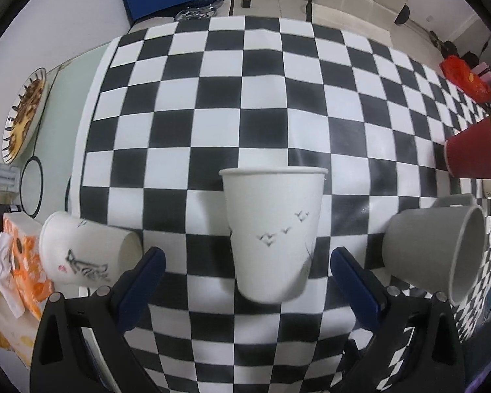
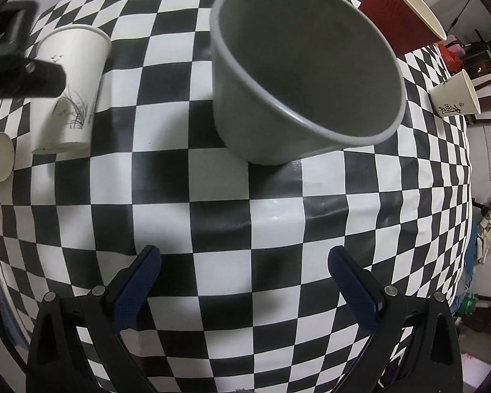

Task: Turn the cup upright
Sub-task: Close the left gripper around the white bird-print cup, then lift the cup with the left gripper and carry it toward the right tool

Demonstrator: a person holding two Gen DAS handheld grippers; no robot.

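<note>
A white paper cup with a bird print (image 1: 273, 232) stands upright on the checkered tablecloth (image 1: 212, 104), between the open fingers of my left gripper (image 1: 245, 258), which do not touch it. The same cup shows at the upper left in the right wrist view (image 2: 72, 88). A grey mug (image 1: 438, 252) lies on its side to the right of it. In the right wrist view this mug (image 2: 298, 68) lies with its mouth toward the camera, beyond my open, empty right gripper (image 2: 244, 262).
Another white paper cup (image 1: 88, 249) lies on its side at the left. A red paper cup (image 1: 474, 150) lies on its side at the right, and a white printed cup (image 2: 456, 95) lies beyond it. A patterned plate (image 1: 24, 114) sits at the far left.
</note>
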